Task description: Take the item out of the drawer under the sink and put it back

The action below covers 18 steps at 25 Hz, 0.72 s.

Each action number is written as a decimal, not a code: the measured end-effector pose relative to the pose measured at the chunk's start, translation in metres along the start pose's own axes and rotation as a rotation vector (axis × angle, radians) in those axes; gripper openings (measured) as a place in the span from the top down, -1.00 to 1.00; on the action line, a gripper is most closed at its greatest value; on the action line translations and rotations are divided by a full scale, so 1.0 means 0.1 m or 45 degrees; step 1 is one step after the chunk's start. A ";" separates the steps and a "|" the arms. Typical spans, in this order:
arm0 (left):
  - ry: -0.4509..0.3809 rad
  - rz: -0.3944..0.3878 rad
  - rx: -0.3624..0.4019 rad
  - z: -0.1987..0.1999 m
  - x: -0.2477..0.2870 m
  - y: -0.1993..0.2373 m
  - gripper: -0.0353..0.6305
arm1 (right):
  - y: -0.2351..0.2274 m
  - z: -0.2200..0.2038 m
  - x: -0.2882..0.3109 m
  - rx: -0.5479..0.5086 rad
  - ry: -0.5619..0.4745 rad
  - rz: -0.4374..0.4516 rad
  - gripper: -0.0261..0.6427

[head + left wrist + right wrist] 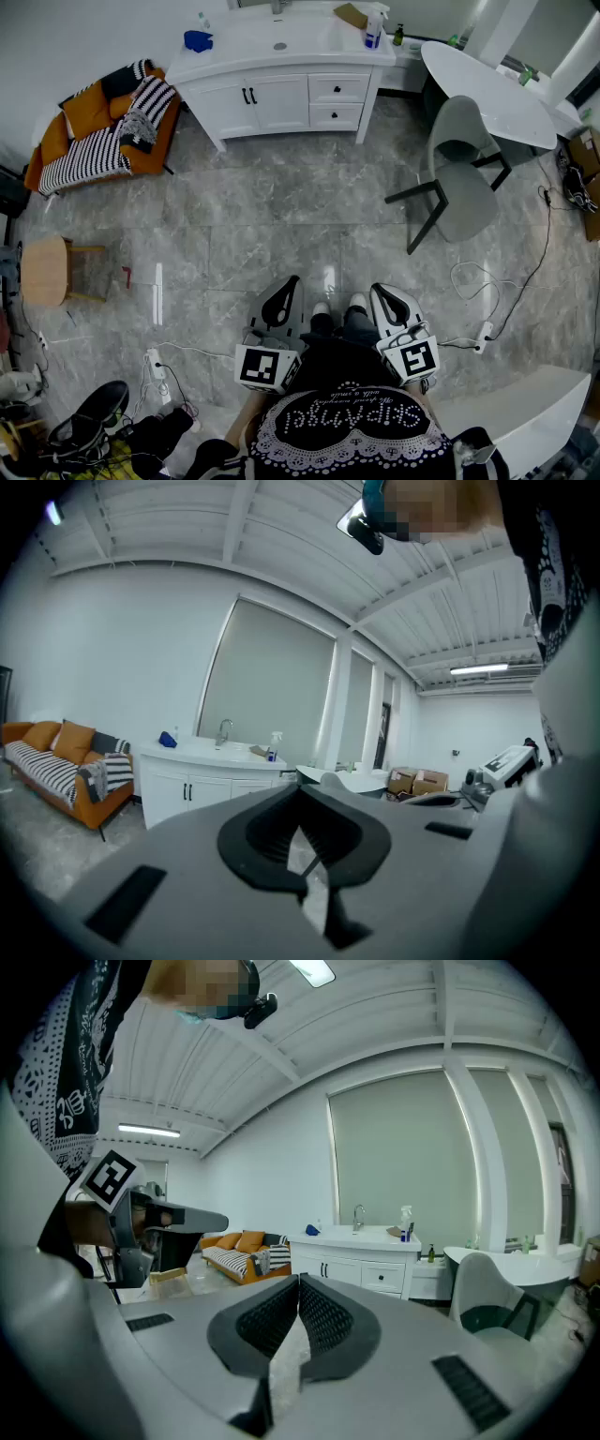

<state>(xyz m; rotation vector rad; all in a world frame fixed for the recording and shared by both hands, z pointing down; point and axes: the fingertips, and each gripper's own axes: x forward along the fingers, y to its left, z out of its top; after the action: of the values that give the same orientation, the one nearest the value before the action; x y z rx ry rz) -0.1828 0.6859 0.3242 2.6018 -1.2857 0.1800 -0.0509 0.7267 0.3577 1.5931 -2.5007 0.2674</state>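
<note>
Both grippers carried low at the waist, well short of the vanity.

Left gripper [292, 281] and right gripper [378, 289], smooth grey shells with ribbed black pads, are pinched together on nothing. Across the glossy marble floor [281, 216] stands the white vanity [281, 98]. Its drawers [337, 90] are closed, so the item is presumably inside, unseen.

Grey marble floor [281, 216], orange sofa [89, 111], grey chair [466, 187]

The white vanity cabinet [230, 111] stands against the far wall, with its sink [279, 42] sunk in the white worktop [234, 52]. Two drawers are stacked on its right side — the upper drawer [338, 89] over the lower drawer [336, 115] — both shut, each with a dark pull, beside two closed doors [272, 101].
</note>
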 end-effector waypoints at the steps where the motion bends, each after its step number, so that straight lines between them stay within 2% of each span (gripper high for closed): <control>1: 0.003 -0.013 0.005 0.01 0.01 -0.01 0.88 | 0.00 0.00 0.01 -0.005 0.003 0.003 0.87; 4: -0.001 -0.033 0.021 0.02 0.02 -0.01 0.88 | 0.02 0.01 0.05 -0.010 0.007 0.007 0.86; 7: -0.055 -0.016 -0.005 0.10 0.04 0.04 0.88 | 0.05 0.02 0.11 -0.016 0.012 0.014 0.87; 11: -0.073 -0.022 -0.026 0.10 0.07 0.07 0.88 | 0.09 0.03 0.18 -0.049 0.002 0.030 0.86; 18: 0.003 -0.042 -0.079 -0.07 0.17 0.10 0.88 | 0.15 0.04 0.28 -0.043 -0.028 0.086 0.86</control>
<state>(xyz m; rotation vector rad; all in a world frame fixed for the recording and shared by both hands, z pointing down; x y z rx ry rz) -0.1798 0.6687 0.3360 2.5681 -1.2269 0.1350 -0.0767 0.7072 0.3597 1.5092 -2.5652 0.2162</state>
